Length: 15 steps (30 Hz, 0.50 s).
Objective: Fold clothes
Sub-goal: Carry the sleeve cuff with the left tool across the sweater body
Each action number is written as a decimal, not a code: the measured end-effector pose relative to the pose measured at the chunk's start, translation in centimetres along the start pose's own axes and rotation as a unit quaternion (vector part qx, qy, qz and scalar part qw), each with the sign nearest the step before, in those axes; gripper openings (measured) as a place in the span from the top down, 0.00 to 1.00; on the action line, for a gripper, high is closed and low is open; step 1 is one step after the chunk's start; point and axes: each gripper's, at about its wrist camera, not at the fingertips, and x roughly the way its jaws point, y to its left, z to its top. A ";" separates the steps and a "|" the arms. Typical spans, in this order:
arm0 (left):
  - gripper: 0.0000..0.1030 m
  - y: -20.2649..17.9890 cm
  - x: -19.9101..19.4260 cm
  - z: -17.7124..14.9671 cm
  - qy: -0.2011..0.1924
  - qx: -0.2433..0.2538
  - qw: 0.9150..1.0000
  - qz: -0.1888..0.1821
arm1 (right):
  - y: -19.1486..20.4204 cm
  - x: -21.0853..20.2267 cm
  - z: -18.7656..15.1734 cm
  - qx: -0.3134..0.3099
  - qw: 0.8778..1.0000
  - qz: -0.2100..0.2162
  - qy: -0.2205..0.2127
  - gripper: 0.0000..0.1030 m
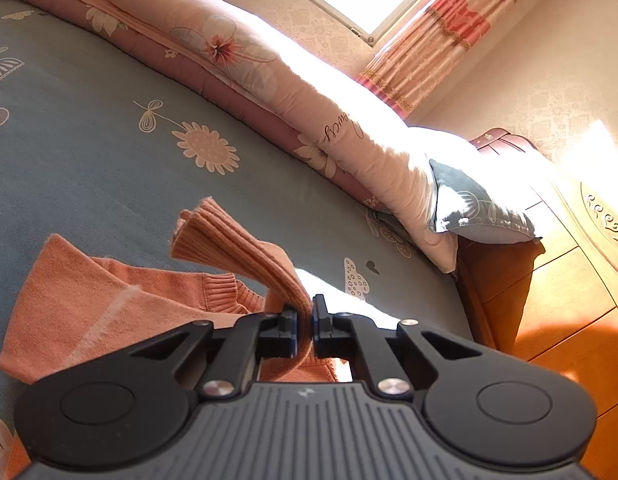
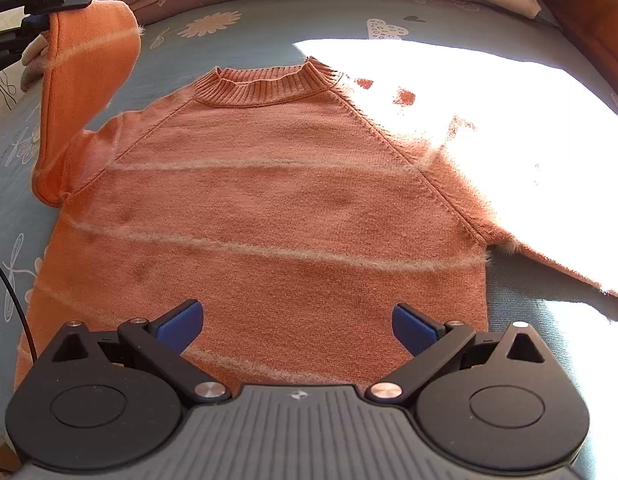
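Note:
An orange sweater [image 2: 285, 208] with pale stripes lies flat on the blue bedsheet [image 2: 269, 28], collar [image 2: 265, 84] at the far side. Its left sleeve [image 2: 85, 92] is lifted off the bed, the ribbed cuff [image 1: 237, 248] pinched in my left gripper [image 1: 305, 324], which is shut on it. The left gripper [image 2: 49, 12] shows at the top left of the right wrist view. My right gripper [image 2: 297, 328] hovers open above the sweater's lower body, nothing between its blue pads [image 2: 181, 324]. The right sleeve [image 2: 549, 256] lies spread out, partly washed out by sunlight.
A folded pink floral quilt [image 1: 237, 64] runs along the far side of the bed, with a grey-blue pillow [image 1: 473, 208] at its end. Beyond the bed edge are a wooden floor [image 1: 565, 304], a window and curtains [image 1: 437, 32]. A black cable [image 2: 13, 292] hangs at the left.

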 end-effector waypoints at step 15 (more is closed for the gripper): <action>0.95 -4.1 8.9 -8.8 0.090 0.138 0.986 0.037 | -2.9 0.1 -1.7 0.021 1.000 -0.015 0.017 0.01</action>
